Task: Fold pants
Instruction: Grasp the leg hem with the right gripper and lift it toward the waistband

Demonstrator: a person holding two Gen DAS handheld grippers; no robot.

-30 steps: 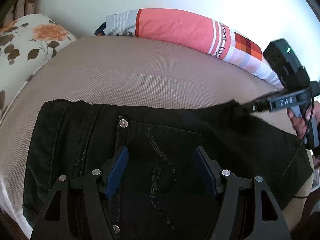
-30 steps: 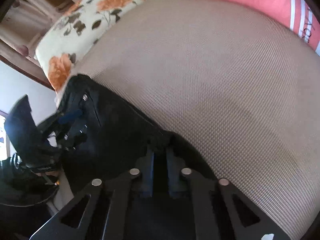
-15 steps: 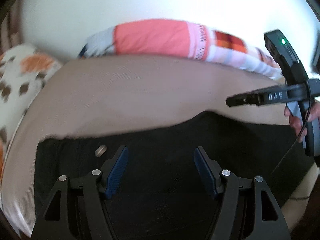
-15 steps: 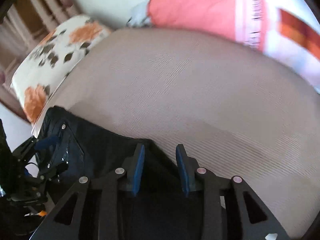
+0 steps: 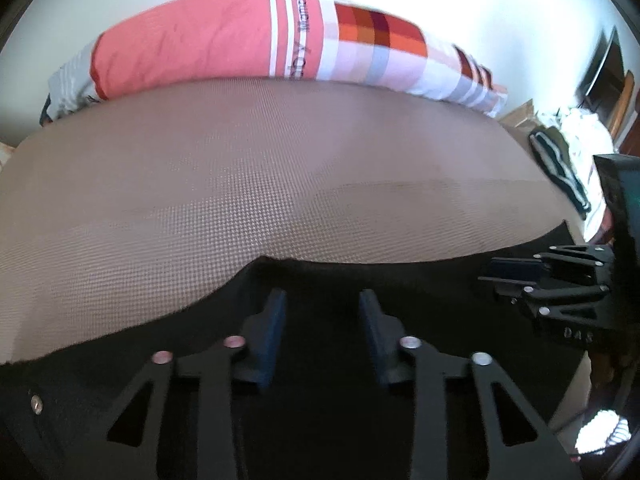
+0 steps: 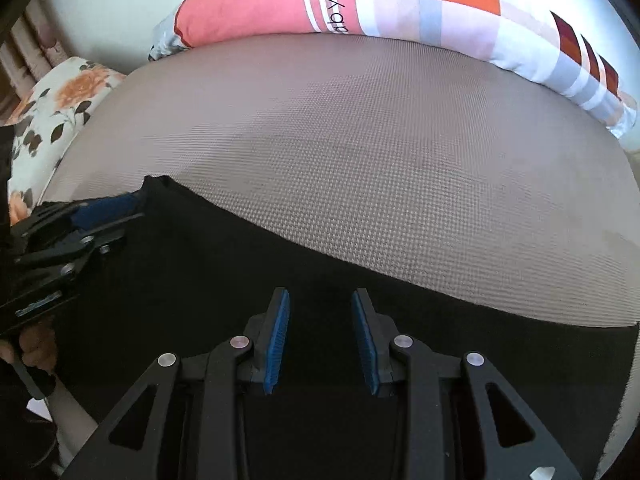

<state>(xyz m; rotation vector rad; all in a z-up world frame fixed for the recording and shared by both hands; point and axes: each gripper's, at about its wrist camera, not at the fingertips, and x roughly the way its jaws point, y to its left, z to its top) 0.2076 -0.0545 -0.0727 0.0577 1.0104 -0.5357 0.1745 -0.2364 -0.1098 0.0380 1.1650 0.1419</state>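
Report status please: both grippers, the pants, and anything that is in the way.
Left gripper open, right gripper open, both above the pants. Pants flat on the bed, unheld. Nothing in the way.

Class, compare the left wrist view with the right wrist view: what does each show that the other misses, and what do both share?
Only the left wrist view shows the cluttered room corner at far right and a rivet on the pants.

Only the right wrist view shows the floral pillow and a hand on the left gripper's handle.

Both show the black pants, brown mattress, striped pillow, and both grippers, left gripper and right gripper, open.
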